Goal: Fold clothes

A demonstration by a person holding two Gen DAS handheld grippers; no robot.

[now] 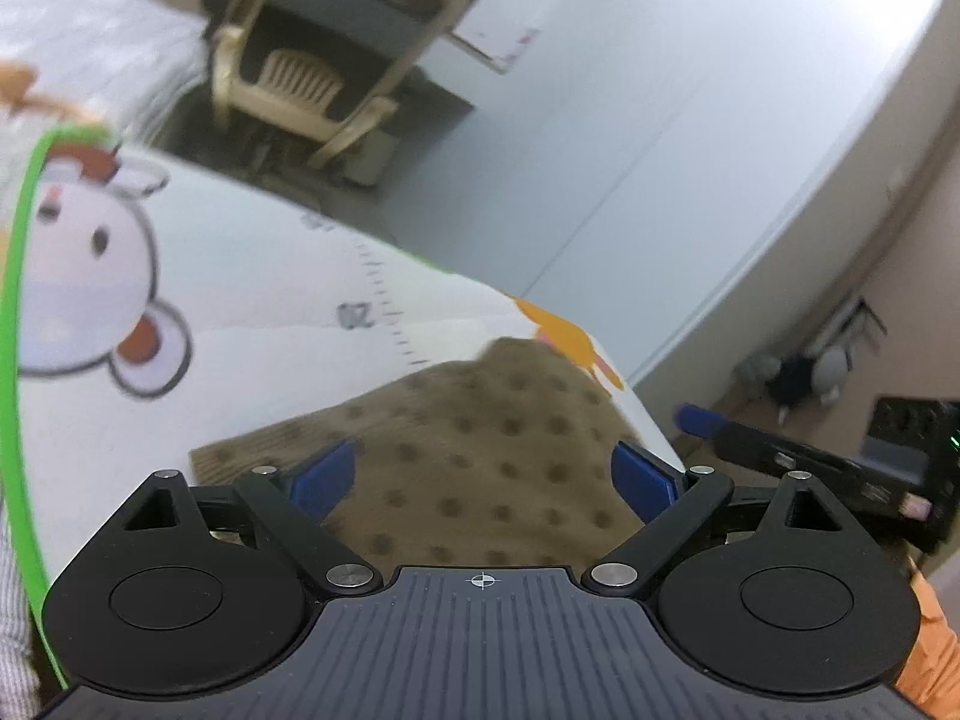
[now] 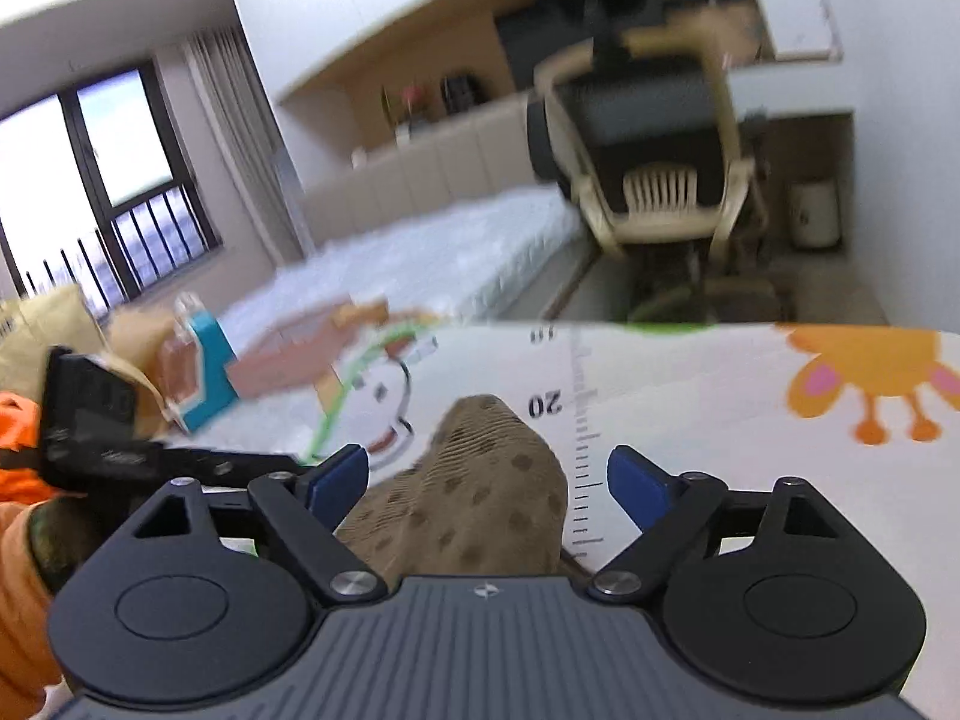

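Lying on the printed play mat (image 1: pixel 252 276), the brown dotted garment (image 1: pixel 480 456) looks soft, light and limp, so an edge or corner seems the best place to take hold. Both the left gripper (image 1: pixel 480 480) and the right gripper (image 2: pixel 487 483) are wide open above the cloth, holding nothing.

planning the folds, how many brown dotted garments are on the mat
1. The brown dotted garment lies on the cartoon play mat, between the open fingers of the left gripper and the right gripper. More may lie out of frame.
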